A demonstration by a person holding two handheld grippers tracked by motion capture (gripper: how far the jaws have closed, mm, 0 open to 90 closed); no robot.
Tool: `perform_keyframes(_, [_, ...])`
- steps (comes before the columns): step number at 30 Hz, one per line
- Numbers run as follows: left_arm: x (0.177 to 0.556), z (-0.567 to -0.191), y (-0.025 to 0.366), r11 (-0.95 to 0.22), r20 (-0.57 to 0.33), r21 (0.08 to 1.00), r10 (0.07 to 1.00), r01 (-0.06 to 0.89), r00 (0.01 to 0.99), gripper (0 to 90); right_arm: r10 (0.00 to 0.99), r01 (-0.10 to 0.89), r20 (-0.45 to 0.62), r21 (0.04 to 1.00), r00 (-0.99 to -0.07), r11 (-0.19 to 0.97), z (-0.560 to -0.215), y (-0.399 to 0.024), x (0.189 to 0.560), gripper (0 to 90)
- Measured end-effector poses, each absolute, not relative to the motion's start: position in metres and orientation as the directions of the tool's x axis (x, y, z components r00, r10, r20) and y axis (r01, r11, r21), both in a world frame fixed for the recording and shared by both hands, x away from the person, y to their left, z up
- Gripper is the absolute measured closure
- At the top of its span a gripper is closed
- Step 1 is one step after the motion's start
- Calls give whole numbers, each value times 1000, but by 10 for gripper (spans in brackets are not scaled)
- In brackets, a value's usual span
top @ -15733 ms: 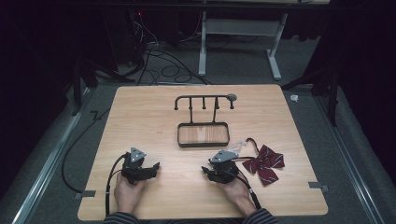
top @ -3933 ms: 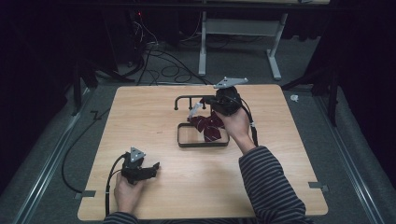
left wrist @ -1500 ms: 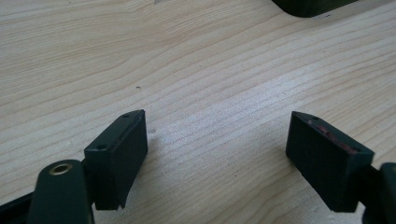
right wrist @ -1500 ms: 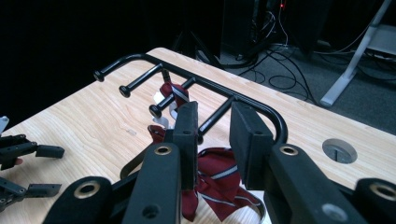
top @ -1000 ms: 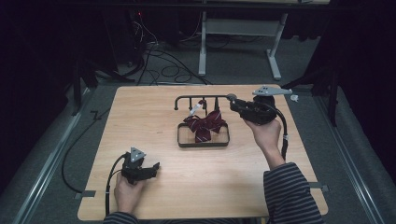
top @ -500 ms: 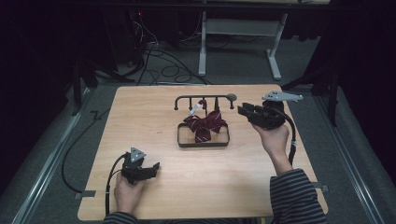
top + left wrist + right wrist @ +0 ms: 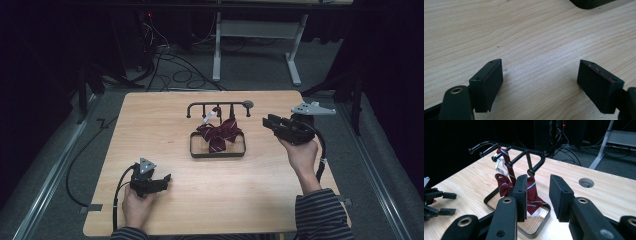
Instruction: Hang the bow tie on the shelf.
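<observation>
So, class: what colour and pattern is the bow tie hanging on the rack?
Dark red with pale stripes, clearest in the right gripper view: bow tie.

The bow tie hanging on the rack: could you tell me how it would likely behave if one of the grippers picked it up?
The bow tie is probably floppy: its striped fabric drapes from a peg of the rack and sags into the tray. It looks light for its size. Its strap loops over the peg, so it may snag if pulled sideways.

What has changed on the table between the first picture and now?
The bow tie went from the table's right side onto the rack, hanging into its tray. The right tool let go and drew back rightward, jaws just opening, empty. The left tool stayed put.
</observation>
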State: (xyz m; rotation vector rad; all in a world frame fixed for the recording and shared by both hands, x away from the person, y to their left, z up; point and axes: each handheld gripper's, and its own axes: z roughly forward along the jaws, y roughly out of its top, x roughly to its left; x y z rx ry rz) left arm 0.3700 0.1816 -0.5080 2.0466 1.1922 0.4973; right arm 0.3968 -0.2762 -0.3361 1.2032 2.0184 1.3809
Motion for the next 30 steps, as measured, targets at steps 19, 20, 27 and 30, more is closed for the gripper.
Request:
perform_keyframes(19, [370,-508,182,-326,-21,736,865,594,502,212,850,433,162,898,-502,84,-360,-299,368,655])
perform_keyframes(20, [370,-508,182,-326,-21,736,865,594,501,212,852,436,165,896,-497,81,-362,-300,366,651])
perform_keyframes(27, [370,-508,182,-327,-21,736,865,594,501,212,857,449,184,891,-482,61,-373,-309,356,647])
perform_keyframes(30, [370,-508,182,-326,-21,736,865,594,501,212,860,454,180,888,-477,67,-379,-310,352,643])
